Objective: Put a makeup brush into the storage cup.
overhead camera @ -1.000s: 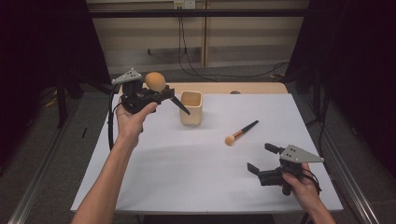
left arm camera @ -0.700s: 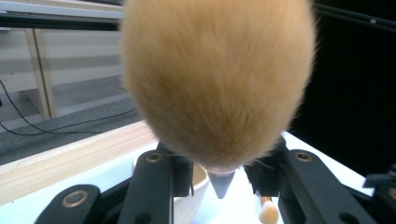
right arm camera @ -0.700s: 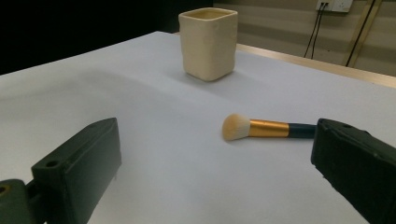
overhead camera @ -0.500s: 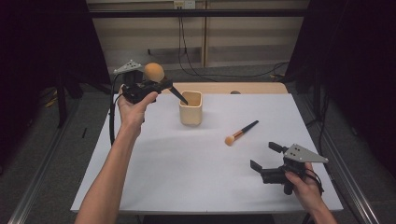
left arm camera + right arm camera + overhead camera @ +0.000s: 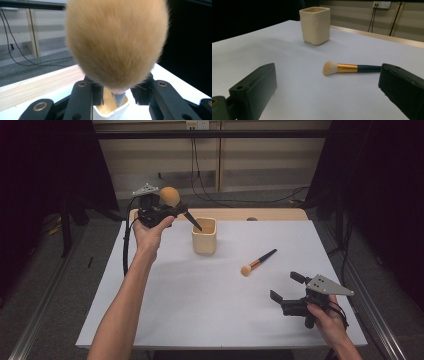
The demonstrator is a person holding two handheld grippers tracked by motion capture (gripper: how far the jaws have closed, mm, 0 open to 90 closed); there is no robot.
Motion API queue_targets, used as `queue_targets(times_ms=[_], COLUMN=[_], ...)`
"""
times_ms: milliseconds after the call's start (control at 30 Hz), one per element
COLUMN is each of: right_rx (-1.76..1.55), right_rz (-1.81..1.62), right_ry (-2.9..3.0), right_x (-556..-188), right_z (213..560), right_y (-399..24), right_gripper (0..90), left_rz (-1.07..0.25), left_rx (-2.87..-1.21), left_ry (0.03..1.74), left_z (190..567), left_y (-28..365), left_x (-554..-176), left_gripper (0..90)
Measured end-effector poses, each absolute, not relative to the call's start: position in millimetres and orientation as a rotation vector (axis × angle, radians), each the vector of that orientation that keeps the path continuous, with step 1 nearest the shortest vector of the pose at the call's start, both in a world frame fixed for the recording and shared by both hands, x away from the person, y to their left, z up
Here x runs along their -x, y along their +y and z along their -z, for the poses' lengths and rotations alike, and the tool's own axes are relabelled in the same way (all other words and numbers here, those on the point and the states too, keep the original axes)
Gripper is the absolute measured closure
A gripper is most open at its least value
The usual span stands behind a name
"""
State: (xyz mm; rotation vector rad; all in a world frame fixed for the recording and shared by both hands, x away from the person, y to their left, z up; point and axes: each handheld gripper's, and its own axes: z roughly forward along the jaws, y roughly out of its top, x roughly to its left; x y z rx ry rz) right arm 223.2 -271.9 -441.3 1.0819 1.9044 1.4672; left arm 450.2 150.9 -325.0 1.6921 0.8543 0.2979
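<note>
**Big brush over the cup, small brush on the tabletop**

High view: your left hand-held gripper (image 5: pixel 172 214) is clamped on a big brush (image 5: pixel 169 196), its orange head up and its dark handle slanting down so that the tip sits at the mouth of the cup (image 5: pixel 204 236). The cup stands upright near the far edge of the white tabletop (image 5: pixel 200 300). A small brush (image 5: pixel 258 262) lies flat to the right of the cup, apart from it, head toward you. Your right hand-held gripper (image 5: pixel 286 287) sits low at the near right, jaws spread and empty, near the small brush but not touching it.

Left gripper view: the big brush's fluffy head (image 5: pixel 116 42) looms close between your jaws; its grey tip points into the cup (image 5: pixel 111 111) just below.

Right gripper view: your jaws stand wide apart with nothing between them. The small brush (image 5: pixel 350 68) lies just ahead, and the cup (image 5: pixel 315 25) stands farther off.
</note>
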Motion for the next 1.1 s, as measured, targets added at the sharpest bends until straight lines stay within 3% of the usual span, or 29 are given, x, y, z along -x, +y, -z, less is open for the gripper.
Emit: queue_targets(times_ms=[1100], right_rx=[-1.086], right_rz=[-1.461], right_ry=[1.892], right_x=[-222.1], right_z=[446.0], right_y=[-277.0], right_gripper=[1.3], left_rz=[-0.295], left_rx=[-1.798], left_ry=[0.889], left_z=[359.2], left_y=[123.8], left_x=[-463.4], left_gripper=[66.1])
